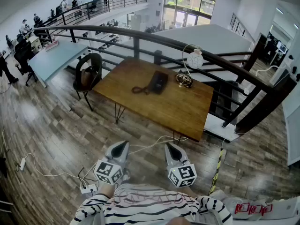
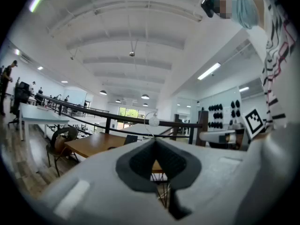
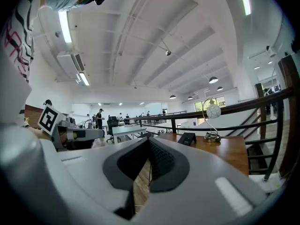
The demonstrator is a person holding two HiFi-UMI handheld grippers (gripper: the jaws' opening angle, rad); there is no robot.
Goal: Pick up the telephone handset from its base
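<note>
L tool [image 1: 123,145]: shut tight, pads meeting tip to tip in L gripper view, nothing btwn; held level, over wood floor [image 1: 56,125], well short of counter's near edge.
R tool [image 1: 169,146]: same, closed right up, pads together in R gripper view, empty; just beside L tool, also off near edge, apart from counter [image 1: 178,107].
Marker cubes on both, close to striped shirt [image 1: 140,210] at bottom of head view.

Telephone [image 1: 158,82]: black, abt mid-counter, nearer far edge than near one; well apart from both tools, untouched.
Handset [image 1: 155,83]: seemingly on base, too small to tell apart for sure.
Coiled cord [image 1: 139,90]: off phone's side toward counter's left edge, lying flat on wood.
Lamp [image 1: 194,59]: round white globe on curved stem, base just beside phone toward far-right corner, not touching it.

Chair [image 1: 89,76]: dark, at counter's left edge.
Railing [image 1: 140,34]: dark curved rail right behind far edge.
White cable [image 1: 150,145]: across floor near near edge, running to power strip [image 1: 88,189] by L tool's cube.
Long pale desk [image 1: 56,57]: further left, past chair, ppl around it in bkgd.
</note>
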